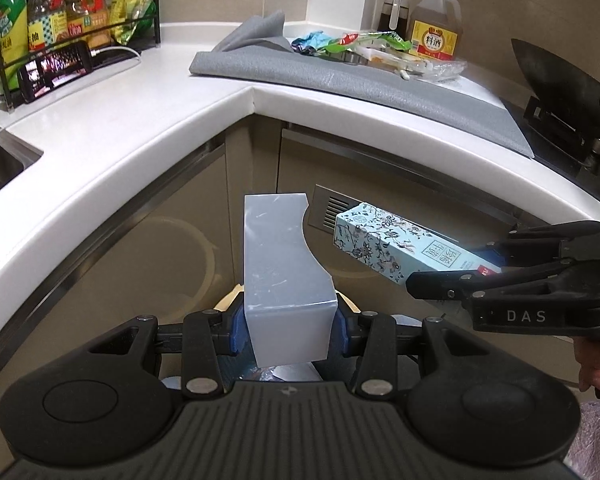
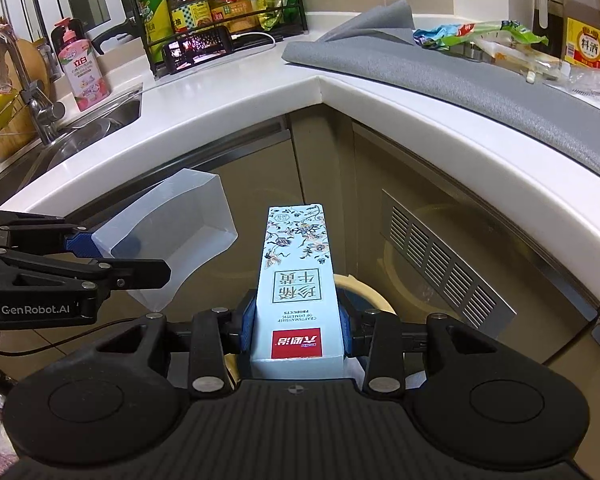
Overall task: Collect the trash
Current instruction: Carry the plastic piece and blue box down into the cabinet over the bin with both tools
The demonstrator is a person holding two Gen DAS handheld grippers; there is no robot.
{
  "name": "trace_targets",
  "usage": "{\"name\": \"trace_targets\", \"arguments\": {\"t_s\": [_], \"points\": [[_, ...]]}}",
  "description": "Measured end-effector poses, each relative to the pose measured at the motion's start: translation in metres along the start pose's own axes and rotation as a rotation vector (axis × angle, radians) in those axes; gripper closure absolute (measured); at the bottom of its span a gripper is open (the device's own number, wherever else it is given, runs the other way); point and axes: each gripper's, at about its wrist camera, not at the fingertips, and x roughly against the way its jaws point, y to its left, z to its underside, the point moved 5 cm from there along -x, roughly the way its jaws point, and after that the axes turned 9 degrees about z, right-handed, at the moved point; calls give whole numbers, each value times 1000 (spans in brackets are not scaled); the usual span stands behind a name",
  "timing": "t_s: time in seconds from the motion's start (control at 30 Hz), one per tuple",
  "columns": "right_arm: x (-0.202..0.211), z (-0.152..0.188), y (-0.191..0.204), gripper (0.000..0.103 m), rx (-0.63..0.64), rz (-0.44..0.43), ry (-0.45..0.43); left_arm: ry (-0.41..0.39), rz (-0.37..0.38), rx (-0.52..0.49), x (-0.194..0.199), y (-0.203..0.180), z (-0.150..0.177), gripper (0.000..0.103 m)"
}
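My left gripper (image 1: pixel 290 328) is shut on a translucent grey plastic container (image 1: pixel 284 272), which juts forward over the floor in front of the corner cabinets. The same container (image 2: pixel 172 232) shows at the left of the right wrist view, held by the left gripper (image 2: pixel 112 260). My right gripper (image 2: pixel 298 330) is shut on a long light-blue carton with a flower print (image 2: pixel 296 276). In the left wrist view that carton (image 1: pixel 396 246) points left from the right gripper (image 1: pixel 460 264). A cream-rimmed bin (image 2: pixel 364 288) sits just below both grippers, mostly hidden. Loose wrappers (image 1: pixel 352 42) lie on the grey mat.
A white L-shaped countertop (image 1: pixel 140 120) wraps the corner. A grey mat (image 1: pixel 340 76), a yellow-capped oil jug (image 1: pixel 434 26), a bottle rack (image 1: pixel 72 12), a phone (image 1: pixel 56 70) and a sink (image 2: pixel 96 128) are on it. A vent grille (image 2: pixel 440 260) is in the cabinet front.
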Motion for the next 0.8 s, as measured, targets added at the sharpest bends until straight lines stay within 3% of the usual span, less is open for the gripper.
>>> {"name": "trace_targets", "arguments": {"t_s": [0.3,0.8], "points": [[-12,-2,-1,62,3,13,19,31,9,13,-15,4,3,57],[-62,12,-16,62,-79,8,183,165,46,104,-64,27,16,57]]}}
